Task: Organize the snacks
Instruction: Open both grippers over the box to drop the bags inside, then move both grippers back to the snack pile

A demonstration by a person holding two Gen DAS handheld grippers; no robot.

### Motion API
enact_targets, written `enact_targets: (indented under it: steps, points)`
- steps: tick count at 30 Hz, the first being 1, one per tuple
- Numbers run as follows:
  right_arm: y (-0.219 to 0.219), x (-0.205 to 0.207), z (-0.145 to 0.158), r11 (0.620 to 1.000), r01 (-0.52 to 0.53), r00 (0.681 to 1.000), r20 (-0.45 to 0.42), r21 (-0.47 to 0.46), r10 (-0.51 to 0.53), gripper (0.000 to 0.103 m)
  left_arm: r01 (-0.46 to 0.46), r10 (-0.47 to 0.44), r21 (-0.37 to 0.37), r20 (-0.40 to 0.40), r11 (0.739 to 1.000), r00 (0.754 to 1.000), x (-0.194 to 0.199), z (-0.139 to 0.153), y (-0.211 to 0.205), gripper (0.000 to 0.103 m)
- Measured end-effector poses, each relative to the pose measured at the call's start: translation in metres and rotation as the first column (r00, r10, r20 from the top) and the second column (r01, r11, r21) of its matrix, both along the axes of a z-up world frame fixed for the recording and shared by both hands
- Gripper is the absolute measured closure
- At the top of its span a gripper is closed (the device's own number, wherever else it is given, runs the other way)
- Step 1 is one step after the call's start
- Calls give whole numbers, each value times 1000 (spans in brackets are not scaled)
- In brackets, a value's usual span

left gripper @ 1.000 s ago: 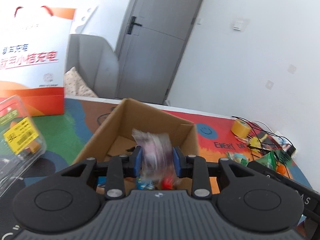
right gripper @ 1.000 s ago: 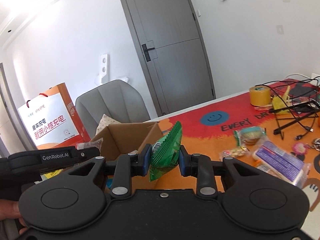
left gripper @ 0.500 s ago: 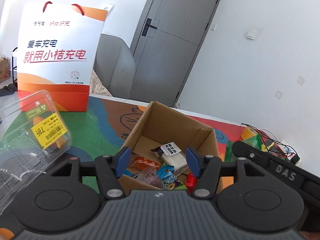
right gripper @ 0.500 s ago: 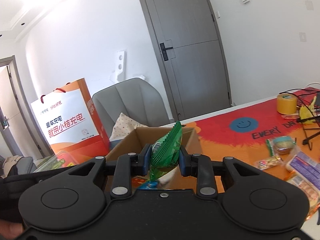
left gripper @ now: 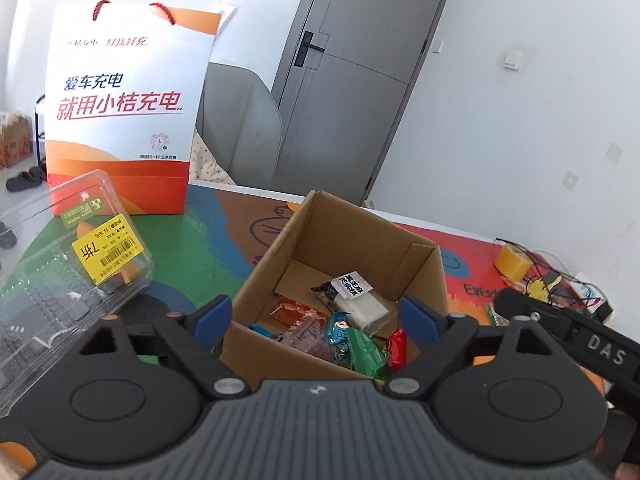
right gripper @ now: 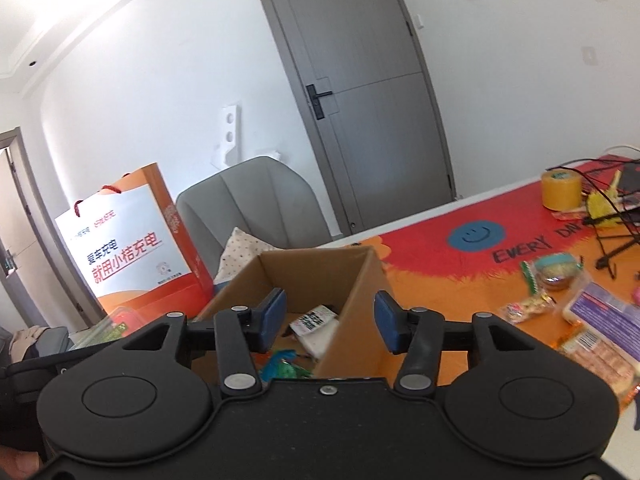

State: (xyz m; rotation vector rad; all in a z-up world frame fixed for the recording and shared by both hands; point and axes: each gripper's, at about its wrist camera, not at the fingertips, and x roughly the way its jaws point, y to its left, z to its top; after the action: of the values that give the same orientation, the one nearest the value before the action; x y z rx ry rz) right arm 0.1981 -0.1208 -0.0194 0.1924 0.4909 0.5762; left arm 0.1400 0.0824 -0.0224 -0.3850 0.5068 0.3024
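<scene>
An open cardboard box [left gripper: 360, 236] stands on the colourful mat and holds several snack packets, among them a white one [left gripper: 354, 294], an orange one [left gripper: 296, 309] and a green packet [left gripper: 362, 350]. My left gripper [left gripper: 316, 314] is open and empty just above the box's near edge. My right gripper [right gripper: 330, 320] is open and empty over the same box [right gripper: 320, 276]; the green packet [right gripper: 286, 368] lies inside below it. Loose snacks lie on the mat to the right: a round cake [right gripper: 554, 272], a small candy pack [right gripper: 528, 306] and a purple packet [right gripper: 604, 324].
A clear plastic clamshell [left gripper: 60, 264] lies left of the box. An orange and white paper bag [left gripper: 124, 120] stands behind it. A yellow tape roll [right gripper: 560, 190] and black cables [right gripper: 612, 236] sit far right. A grey chair [right gripper: 248, 204] is beyond the table edge.
My left gripper opened and let its clear snack packet fall into the box. My right gripper moved over the box, then opened and dropped the green packet in.
</scene>
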Motion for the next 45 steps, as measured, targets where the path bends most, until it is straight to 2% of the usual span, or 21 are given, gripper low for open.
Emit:
enact_targets:
  steps: [4, 11, 15, 30, 45]
  points:
    - [-16, 0, -4, 1000, 28, 1000, -14, 0, -28, 47, 33, -33, -2, -6, 999, 999, 4, 1, -13, 7]
    - [-41, -6, -6, 998, 62, 998, -17, 2, -62, 32, 71, -71, 12, -1, 997, 997, 8, 4, -37, 5]
    - [-59, -8, -6, 996, 89, 996, -13, 7, -89, 28, 101, -101, 20, 3, 995, 995, 10, 6, -52, 5]
    - [-129, -11, -11, 981, 194, 981, -23, 21, -194, 22, 196, -196, 46, 3, 980, 981, 23, 9, -105, 4]
    - [-191, -4, -26, 953, 298, 954, -55, 47, -296, 21, 276, -275, 38, -23, 960, 961, 47, -1, -151, 4]
